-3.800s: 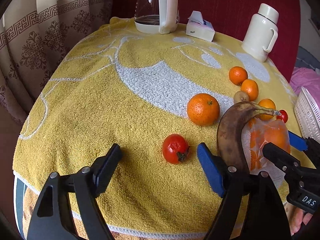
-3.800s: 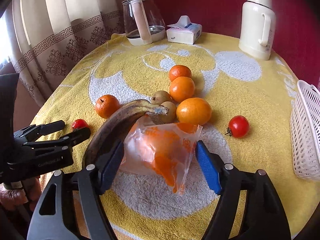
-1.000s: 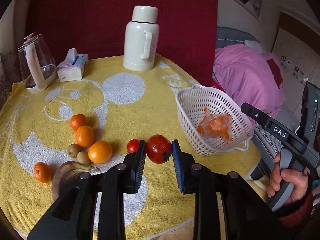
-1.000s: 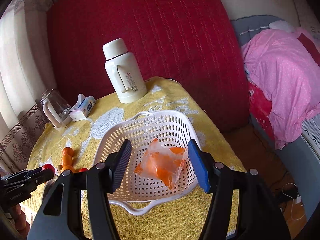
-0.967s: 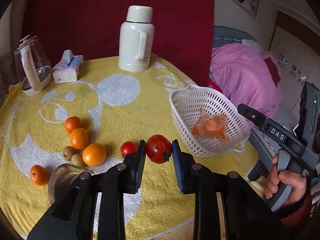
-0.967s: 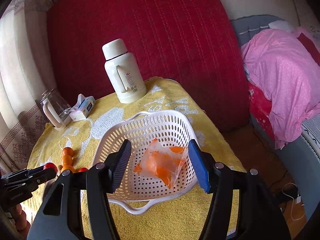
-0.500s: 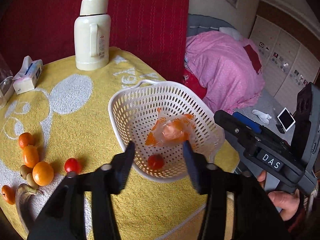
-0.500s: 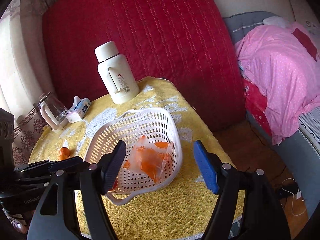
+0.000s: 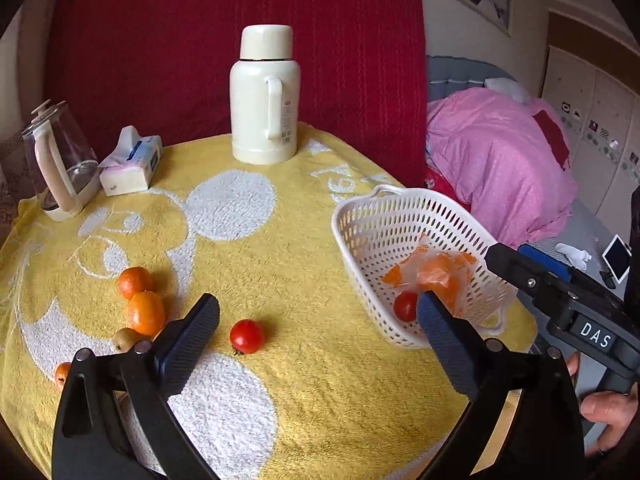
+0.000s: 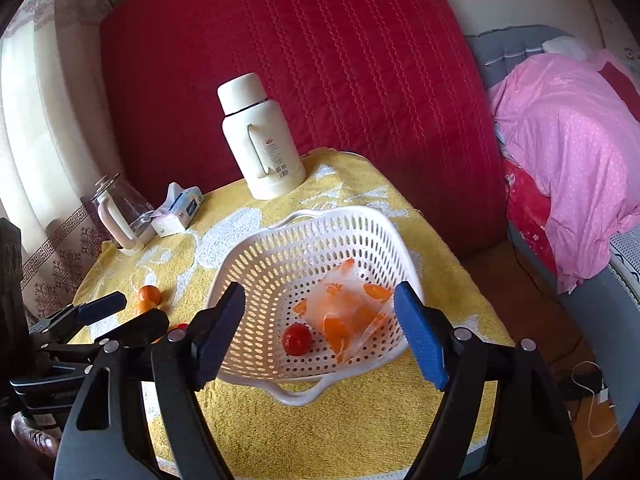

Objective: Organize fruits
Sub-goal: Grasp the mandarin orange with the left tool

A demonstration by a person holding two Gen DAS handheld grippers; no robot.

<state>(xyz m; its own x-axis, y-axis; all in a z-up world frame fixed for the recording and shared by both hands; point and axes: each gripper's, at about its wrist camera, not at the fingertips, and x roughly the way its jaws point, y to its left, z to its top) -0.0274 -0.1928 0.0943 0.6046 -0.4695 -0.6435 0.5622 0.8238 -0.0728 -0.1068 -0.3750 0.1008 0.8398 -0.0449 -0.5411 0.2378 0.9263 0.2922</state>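
A white perforated basket (image 9: 376, 208) (image 10: 320, 216) stands at the table's right edge. In it lie a clear bag of orange pieces (image 9: 436, 272) (image 10: 348, 308) and a red tomato (image 9: 405, 306) (image 10: 297, 339). My left gripper (image 9: 316, 320) is open and empty, above the cloth left of the basket. A small red tomato (image 9: 247, 336) lies between its fingers on the cloth. Oranges (image 9: 140, 296) and a kiwi (image 9: 125, 338) lie to its left. My right gripper (image 10: 320, 320) is open and empty, above the basket's near side.
A white thermos (image 9: 265, 96) (image 10: 260, 140), a tissue pack (image 9: 132, 164) and a glass kettle (image 9: 60, 168) stand at the back of the yellow cloth (image 9: 280, 240). A bed with pink bedding (image 9: 500, 160) is to the right. The table edge is close behind the basket.
My left gripper carried the tomato to the basket, let it go there and opened wide. It has drawn back leftward. My right gripper opened wider and stayed over the basket.
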